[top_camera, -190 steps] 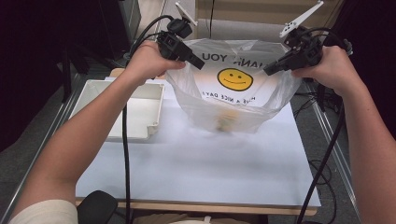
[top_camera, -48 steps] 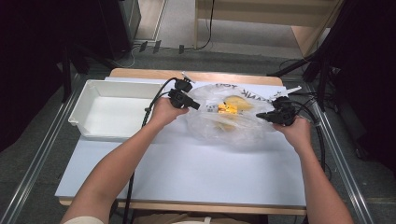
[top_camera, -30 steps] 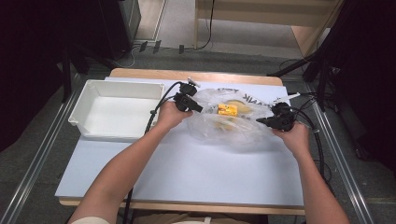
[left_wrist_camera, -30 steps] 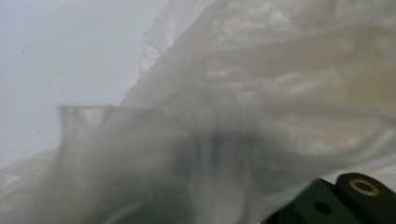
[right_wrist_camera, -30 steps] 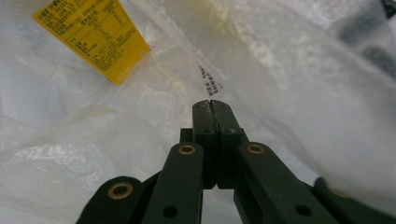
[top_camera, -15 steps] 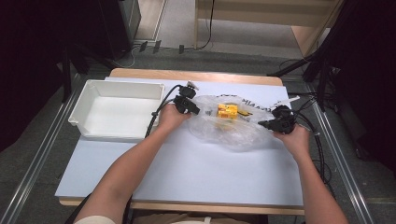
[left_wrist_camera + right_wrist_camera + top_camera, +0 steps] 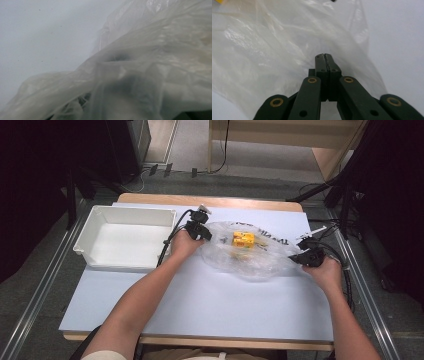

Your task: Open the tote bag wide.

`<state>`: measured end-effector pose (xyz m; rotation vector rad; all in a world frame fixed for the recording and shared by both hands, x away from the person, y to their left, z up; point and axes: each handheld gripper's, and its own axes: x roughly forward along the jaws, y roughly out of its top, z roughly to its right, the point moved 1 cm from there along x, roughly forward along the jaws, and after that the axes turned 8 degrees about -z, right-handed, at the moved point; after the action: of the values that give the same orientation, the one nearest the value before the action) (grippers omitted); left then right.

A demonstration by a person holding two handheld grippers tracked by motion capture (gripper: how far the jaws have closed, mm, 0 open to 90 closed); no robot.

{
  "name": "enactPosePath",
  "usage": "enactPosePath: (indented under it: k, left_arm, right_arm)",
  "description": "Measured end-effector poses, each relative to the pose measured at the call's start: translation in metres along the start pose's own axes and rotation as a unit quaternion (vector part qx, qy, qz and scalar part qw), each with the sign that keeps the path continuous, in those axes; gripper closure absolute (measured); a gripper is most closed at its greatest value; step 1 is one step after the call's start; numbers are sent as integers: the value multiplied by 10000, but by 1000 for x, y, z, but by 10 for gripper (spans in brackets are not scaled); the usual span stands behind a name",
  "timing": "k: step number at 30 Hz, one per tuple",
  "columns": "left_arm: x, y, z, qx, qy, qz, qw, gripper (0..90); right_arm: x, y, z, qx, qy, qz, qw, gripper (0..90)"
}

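A clear plastic bag [image 7: 250, 262] with black print lies flat on the pale table, a yellow box [image 7: 243, 239] inside it near the far side. My left gripper [image 7: 206, 234] is at the bag's left edge, shut on the film. In the left gripper view the bag [image 7: 150, 50] drapes right over the lens and the jaws are only a dark blur behind it. My right gripper [image 7: 296, 258] is at the bag's right edge. In the right gripper view its jaws [image 7: 324, 55] are pressed together with the bag's film [image 7: 262, 50] fanning out from the tips.
An empty white tray [image 7: 125, 212] stands on the table at the far left, just left of my left hand. Bare table top [image 7: 210, 310] stretches from the bag to the near edge. Cables trail from both grippers.
The bag, once held up in the air between both grippers, now lies spread on the table. Over the last second my right hand slid slightly outward and nearer, and the bag flattened.
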<state>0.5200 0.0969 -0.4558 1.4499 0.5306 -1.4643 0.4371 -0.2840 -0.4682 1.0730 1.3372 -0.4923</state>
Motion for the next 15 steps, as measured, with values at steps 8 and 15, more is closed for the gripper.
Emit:
enactPosePath:
  k: [8, 15]
  left_arm:
    - [0, 1, -2, -16, 10, -23, 10000, 900]
    - [0, 1, -3, -108, 14, -32, 9999, 900]
  right_arm:
    - [-8, -20, 16, 246, 10, -5, 9997, 900]
    - [-11, -29, 21, 378, 47, 68, 9993, 900]
